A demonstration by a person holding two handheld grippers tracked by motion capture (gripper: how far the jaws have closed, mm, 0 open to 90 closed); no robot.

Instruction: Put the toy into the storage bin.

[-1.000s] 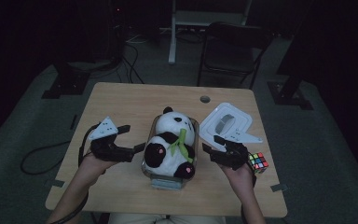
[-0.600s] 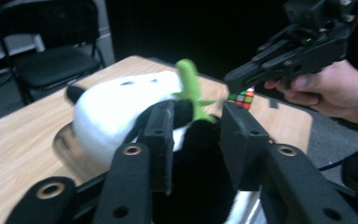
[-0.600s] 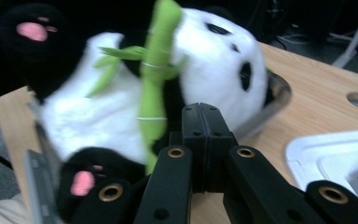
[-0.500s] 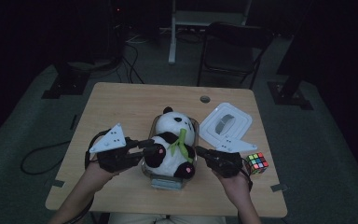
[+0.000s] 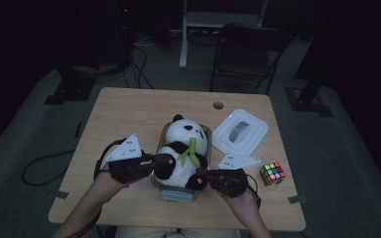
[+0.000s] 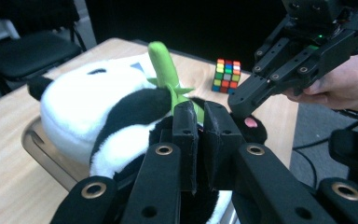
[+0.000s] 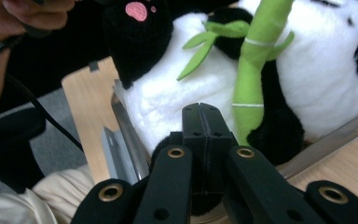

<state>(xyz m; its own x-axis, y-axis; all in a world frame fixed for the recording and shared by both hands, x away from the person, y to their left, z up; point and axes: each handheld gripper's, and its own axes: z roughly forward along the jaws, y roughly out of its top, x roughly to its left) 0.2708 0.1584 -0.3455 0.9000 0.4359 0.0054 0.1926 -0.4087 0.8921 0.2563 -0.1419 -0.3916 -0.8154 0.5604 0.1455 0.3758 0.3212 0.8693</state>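
Note:
A black-and-white panda plush (image 5: 183,148) with a green bamboo stalk (image 6: 163,60) lies in a clear container (image 5: 178,192) at the table's middle. My left gripper (image 5: 164,161) comes in from the left. Its jaws have just been closing and now pinch the black fur of one foot (image 6: 199,123). From the right, my right gripper (image 5: 199,179) is shut on the other foot, at its pink pad (image 6: 249,122). In the right gripper view its jaws (image 7: 205,116) press flat together against the plush's belly (image 7: 168,98).
A white lid (image 5: 240,131) lies right of the container, and a colour cube (image 5: 272,173) sits near the right front edge. Bare tabletop (image 5: 129,114) stretches behind and to the left. A chair (image 5: 248,54) and stands are on the floor beyond the table.
Both grippers moved inward from the container's sides to the panda's feet. Their jaws, open a second ago, have closed on the feet.

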